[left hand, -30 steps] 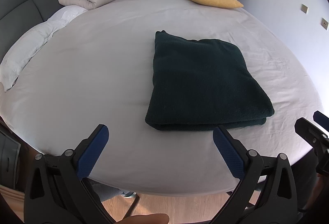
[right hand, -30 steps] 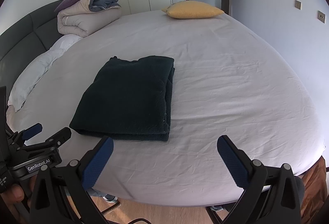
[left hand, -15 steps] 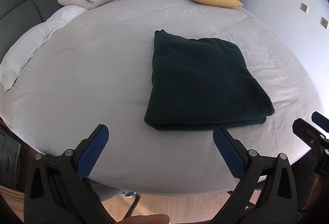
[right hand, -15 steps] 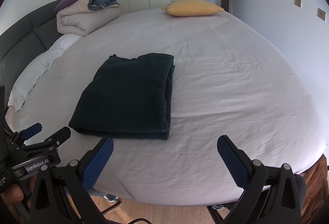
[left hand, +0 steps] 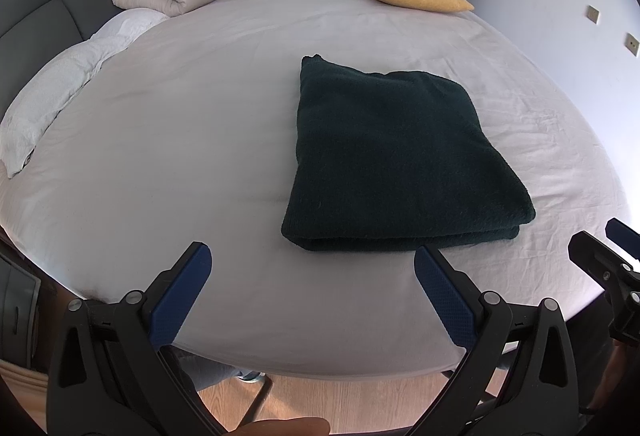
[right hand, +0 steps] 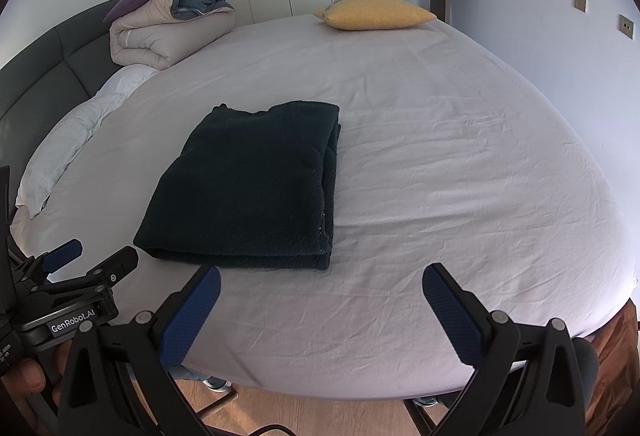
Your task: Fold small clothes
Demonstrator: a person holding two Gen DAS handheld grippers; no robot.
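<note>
Folded dark green sweater (left hand: 396,160) on bed (left hand: 180,156); left gripper (left hand: 312,272) and right gripper (right hand: 320,288) gape empty. A careless snag could undo its stacked layers.

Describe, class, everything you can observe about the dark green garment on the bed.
The dark green garment looks like a thick, knit or fleece-like fabric, very dark. It is folded into a neat, roughly rectangular stack of several layers, whose edges show along its near and right sides. It lies flat on the pale bed sheet, near the bed's front edge. Only the sheet touches it; the left gripper and right gripper are both open and clear of it.
</note>
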